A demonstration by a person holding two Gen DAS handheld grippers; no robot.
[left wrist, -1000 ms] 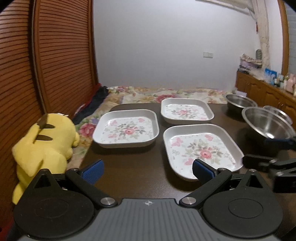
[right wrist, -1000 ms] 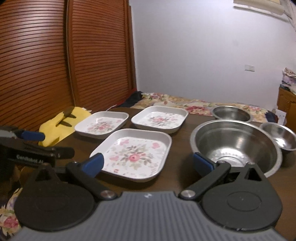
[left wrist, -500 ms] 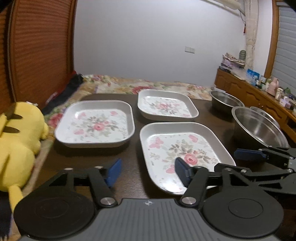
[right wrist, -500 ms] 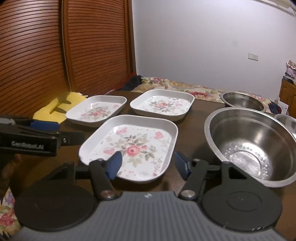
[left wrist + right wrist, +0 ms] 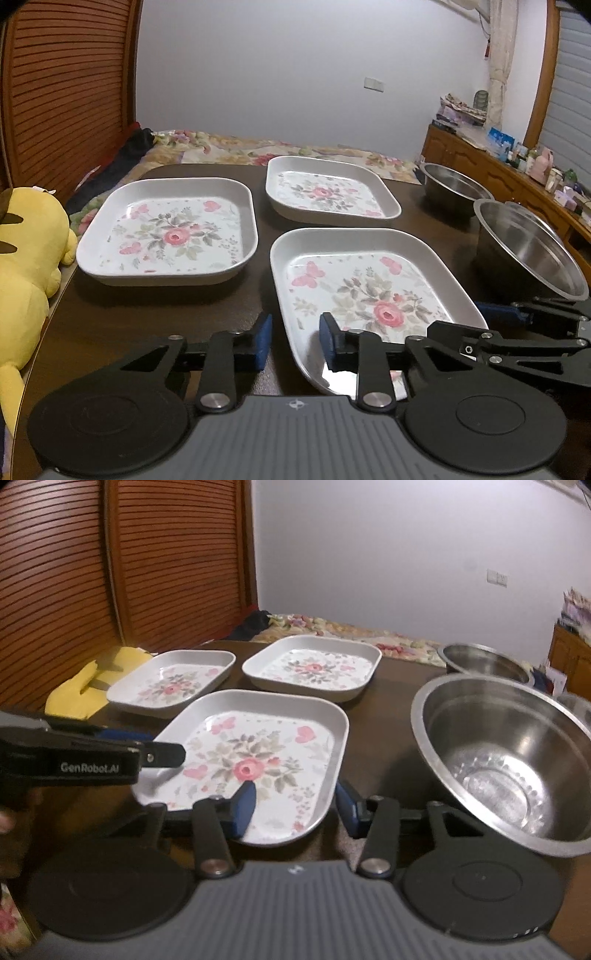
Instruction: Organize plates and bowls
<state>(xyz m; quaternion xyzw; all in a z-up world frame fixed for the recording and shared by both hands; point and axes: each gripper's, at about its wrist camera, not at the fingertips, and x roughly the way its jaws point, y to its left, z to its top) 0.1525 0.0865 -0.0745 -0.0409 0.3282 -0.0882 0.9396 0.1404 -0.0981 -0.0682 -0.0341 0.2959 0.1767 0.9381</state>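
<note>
Three white square plates with a rose print lie on the dark table: a near one [image 5: 369, 291] [image 5: 258, 753], a far left one [image 5: 170, 230] [image 5: 173, 686] and a far right one [image 5: 328, 192] [image 5: 314, 668]. My left gripper [image 5: 295, 341] straddles the near plate's left rim, jaws narrowed but not touching it. My right gripper [image 5: 295, 801] straddles the same plate's right front rim, jaws also narrowed with a gap. Three steel bowls stand on the right: a large one [image 5: 509, 753] [image 5: 528, 251], a middle one [image 5: 484, 661] [image 5: 450, 188] and a small one [image 5: 576, 705] behind.
A yellow plush toy [image 5: 26, 266] [image 5: 85, 679] lies off the table's left edge. A floral bedspread [image 5: 258, 149] lies beyond the table. A wooden louvred door [image 5: 110, 572] is on the left and a cluttered sideboard [image 5: 517, 166] on the right.
Both grippers have moved in onto the near plate, one at each side of it. Their jaws have narrowed from wide open to a small gap over its rim.
</note>
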